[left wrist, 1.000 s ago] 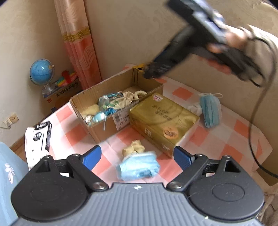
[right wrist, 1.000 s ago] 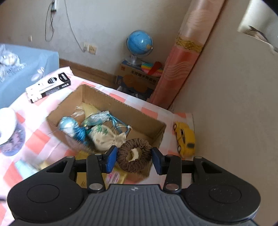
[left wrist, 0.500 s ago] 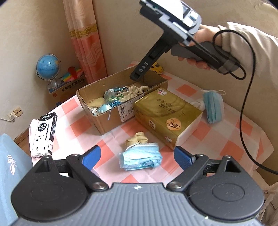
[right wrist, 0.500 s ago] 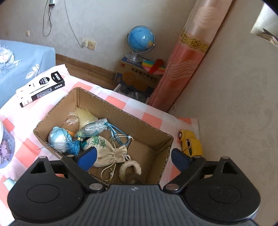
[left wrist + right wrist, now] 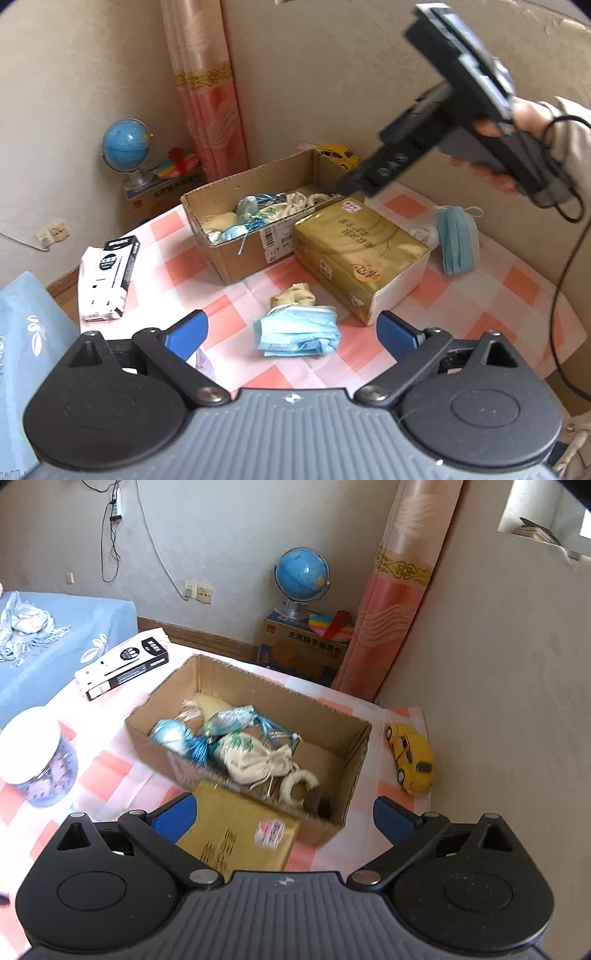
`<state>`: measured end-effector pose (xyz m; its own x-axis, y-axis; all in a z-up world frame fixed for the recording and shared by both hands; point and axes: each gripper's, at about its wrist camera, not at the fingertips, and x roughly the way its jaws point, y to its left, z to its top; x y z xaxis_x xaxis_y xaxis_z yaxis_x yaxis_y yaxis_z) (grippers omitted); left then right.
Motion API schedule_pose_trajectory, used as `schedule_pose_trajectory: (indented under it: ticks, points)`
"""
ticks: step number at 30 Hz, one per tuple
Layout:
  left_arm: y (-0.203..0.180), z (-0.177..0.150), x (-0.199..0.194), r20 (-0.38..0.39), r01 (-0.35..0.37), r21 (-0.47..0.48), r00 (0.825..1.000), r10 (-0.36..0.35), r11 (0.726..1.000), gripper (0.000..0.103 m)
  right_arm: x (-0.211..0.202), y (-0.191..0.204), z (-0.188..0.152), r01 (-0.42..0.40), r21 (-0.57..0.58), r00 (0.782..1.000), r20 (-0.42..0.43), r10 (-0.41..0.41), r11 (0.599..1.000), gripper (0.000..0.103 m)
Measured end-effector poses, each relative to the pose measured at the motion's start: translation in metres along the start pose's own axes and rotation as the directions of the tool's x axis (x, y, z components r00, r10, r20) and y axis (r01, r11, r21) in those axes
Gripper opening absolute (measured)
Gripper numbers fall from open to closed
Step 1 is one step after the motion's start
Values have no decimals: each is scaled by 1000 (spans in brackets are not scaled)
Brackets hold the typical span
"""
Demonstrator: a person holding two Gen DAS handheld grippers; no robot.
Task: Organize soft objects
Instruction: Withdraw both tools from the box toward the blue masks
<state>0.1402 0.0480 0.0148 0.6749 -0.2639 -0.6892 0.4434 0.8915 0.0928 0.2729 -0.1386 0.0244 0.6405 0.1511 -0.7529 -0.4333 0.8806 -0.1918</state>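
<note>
On the checked tablecloth [image 5: 236,314], just ahead of my left gripper [image 5: 291,332], lies a crumpled blue mask [image 5: 295,332]. A little cream cloth bundle [image 5: 293,295] touches its far edge. My left jaws stand wide and have just been opening a bit more, with nothing between them.

My right gripper [image 5: 282,812] hangs over the near end of the cardboard box [image 5: 258,679]. Its jaws have just been opening wide, and they are empty too. Down in the box I see a cream ring [image 5: 297,784] with something brown [image 5: 319,801] beside it. The brown part is in shadow, so I think it is the fuzzy ring, but I cannot be sure. A white pouch [image 5: 255,760] and some blue tassel things [image 5: 199,746] sit in the box as well.

Another blue mask [image 5: 456,240] lies past the gold tissue pack [image 5: 358,254], near the wall.

Next I should pick up the crumpled mask with my left gripper. I want to come down with one finger on each side of it and squeeze the thick middle, not the thin ear loop. The cream bundle is so close that I might grab it as well, so I should aim at the near part of the mask. My right gripper should lift clear of the box, so the two tools do not bump when I bring the mask over.
</note>
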Motion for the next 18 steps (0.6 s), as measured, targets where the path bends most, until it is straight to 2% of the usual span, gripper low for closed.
schedule_pose_trajectory:
  ticks: [4, 10, 18]
  points:
    - [-5, -6, -3, 11, -18, -16, 1000, 18, 1000, 100, -20, -3, -21, -23, 38, 999, 27, 22, 999, 103]
    - [-7, -17, -2, 30, -17, -96, 999, 20, 995, 100, -32, -14, -50, -28, 94, 999, 33, 25, 995, 103]
    - [-20, -34, -2, 77, -100, -121, 991, 110, 988, 100, -22, -34, -80, -36, 182, 999, -6, 38, 983, 103]
